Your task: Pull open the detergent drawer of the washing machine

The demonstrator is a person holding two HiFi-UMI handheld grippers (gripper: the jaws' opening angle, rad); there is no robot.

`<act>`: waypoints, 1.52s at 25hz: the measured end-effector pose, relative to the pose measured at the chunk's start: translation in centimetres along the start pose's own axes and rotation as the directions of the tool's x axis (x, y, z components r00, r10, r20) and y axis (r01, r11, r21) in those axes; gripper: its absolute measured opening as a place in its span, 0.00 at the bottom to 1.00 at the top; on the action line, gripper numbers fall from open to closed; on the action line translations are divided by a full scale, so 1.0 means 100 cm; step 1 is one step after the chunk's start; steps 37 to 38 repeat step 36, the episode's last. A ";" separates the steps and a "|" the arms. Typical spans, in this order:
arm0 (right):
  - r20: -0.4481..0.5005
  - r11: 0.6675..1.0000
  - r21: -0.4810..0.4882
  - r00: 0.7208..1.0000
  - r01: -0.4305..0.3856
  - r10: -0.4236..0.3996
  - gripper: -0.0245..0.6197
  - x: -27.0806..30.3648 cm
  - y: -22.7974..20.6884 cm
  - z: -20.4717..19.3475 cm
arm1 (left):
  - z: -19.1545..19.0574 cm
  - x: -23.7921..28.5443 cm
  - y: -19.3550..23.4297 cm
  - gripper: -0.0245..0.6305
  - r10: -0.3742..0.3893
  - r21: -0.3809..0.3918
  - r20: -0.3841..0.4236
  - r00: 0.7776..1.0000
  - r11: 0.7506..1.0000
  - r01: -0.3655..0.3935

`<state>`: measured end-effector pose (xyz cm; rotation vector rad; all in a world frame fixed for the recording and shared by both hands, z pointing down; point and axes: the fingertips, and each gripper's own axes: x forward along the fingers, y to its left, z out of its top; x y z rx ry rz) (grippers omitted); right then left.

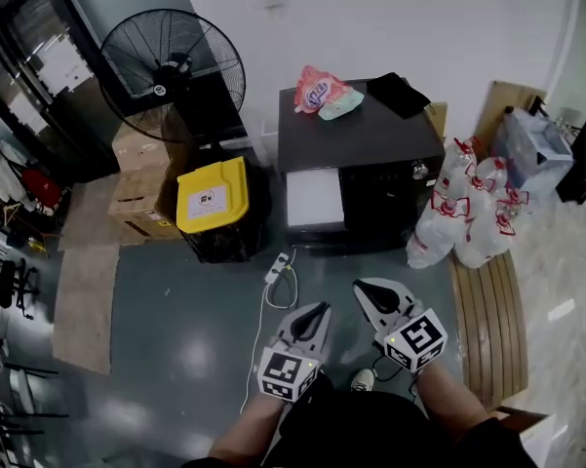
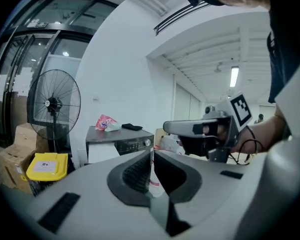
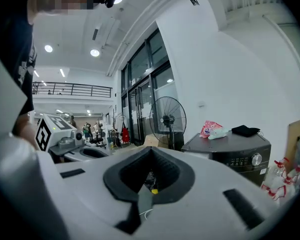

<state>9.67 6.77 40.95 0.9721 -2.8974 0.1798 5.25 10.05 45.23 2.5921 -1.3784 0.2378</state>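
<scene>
Well ahead of left claw [image 1: 321, 310] and right claw [image 1: 361, 289], both pressed together, empty: washing machine [image 1: 366, 136].

The washing machine [image 1: 361, 164] is standing on the floor against the back wall, its detergent drawer [image 1: 315, 200] sitting at the left of its front. A packet [image 1: 322, 91] and a folded cloth [image 1: 398, 94] are lying along the rear edge of its top, packet left. A fan [image 1: 173, 66] is standing to its left, with a lidded bin [image 1: 213, 198] before it and boxes [image 1: 141, 178] further left. Bags [image 1: 468, 213] are leaning at the machine's right. A power strip [image 1: 275, 269] is lying before it, and nearer still the left hand-held gripper [image 1: 322, 310] and right hand-held gripper [image 1: 360, 288] are hovering side by side.
</scene>
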 end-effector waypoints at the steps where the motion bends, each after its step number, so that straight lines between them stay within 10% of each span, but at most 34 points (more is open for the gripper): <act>1: -0.001 1.000 0.000 1.000 -0.004 0.004 0.04 -0.003 0.003 0.000 | 0.000 -0.003 -0.003 0.07 0.005 0.001 0.003 1.000 1.000 -0.005; 38: 0.004 0.998 0.061 1.000 -0.022 0.022 0.04 -0.029 -0.018 -0.017 | 0.002 0.017 -0.023 0.07 0.037 0.024 -0.015 0.999 0.999 -0.036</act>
